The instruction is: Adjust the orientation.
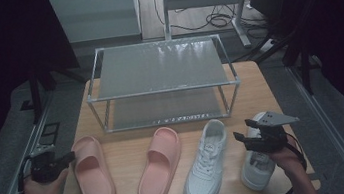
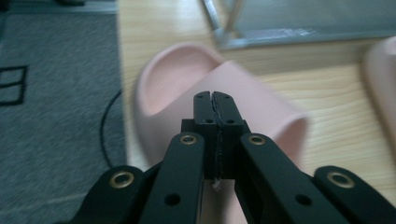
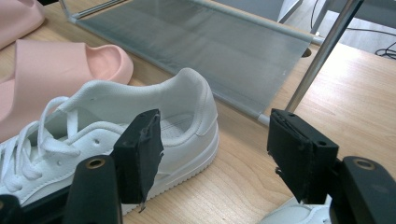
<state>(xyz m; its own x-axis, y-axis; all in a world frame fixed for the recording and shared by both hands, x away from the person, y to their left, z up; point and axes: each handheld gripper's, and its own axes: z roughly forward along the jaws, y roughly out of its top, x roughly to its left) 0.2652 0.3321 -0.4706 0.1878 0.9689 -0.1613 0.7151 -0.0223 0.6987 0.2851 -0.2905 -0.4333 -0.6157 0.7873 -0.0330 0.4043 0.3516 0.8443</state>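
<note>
Where left tongs (image 2: pixel 215 100) hover — pink slipper (image 1: pixel 91 172), toe nearward, lengthwise front-to-back.

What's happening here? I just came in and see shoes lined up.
A person holds a hand-held gripper in each hand over a table with two pink slippers, two white sneakers and a rack. The left hand-held gripper is shut, empty, by the left slipper. The right hand-held gripper is open above the sneakers. Nothing is on the rack yet.

Pink slippers (image 1: pixel 92 173); white sneakers (image 1: pixel 205 164); pale wood-grain table (image 1: pixel 255 91); grey rack (image 1: pixel 160 67).
</note>
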